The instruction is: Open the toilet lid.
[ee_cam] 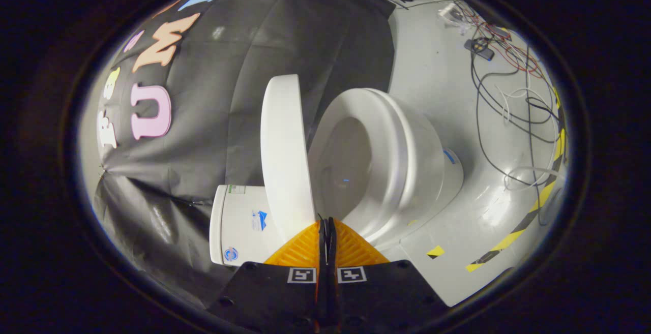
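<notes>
The view is rolled sideways. A white toilet stands ahead of me, its lid (285, 156) raised and standing apart from the seat (391, 146), with the bowl (346, 166) open between them. The white tank (239, 224) lies behind the lid. My gripper (327, 222) is shut, its two fingers pressed together with nothing between them. The fingertips sit just short of the lid's near edge, at the gap between lid and seat. Whether they touch the lid I cannot tell.
Black cloth wall (203, 120) hangs behind the toilet. The grey floor (447, 69) carries loose cables (513, 100) and a small device (478, 49) beyond the bowl. Yellow-black hazard tape (529, 217) runs along the floor's edge, with a small tape mark (435, 251) near the toilet base.
</notes>
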`<action>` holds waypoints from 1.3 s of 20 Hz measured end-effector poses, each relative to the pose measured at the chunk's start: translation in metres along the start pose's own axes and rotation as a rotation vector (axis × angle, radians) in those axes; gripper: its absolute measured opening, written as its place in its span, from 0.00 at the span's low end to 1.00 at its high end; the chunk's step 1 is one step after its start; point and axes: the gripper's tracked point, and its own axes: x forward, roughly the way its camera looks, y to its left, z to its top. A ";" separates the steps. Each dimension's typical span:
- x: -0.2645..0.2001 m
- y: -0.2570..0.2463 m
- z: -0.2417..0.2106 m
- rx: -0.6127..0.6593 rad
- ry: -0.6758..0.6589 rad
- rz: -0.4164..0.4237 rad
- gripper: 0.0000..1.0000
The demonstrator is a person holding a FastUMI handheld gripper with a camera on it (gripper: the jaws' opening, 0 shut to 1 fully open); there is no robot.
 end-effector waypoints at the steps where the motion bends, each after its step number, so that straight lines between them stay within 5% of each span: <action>1: -0.001 0.004 0.000 0.005 -0.011 -0.003 0.01; 14: -0.016 0.110 -0.016 -0.265 -0.045 -0.121 0.01; 26: -0.009 0.184 -0.053 -0.374 -0.072 -0.046 0.01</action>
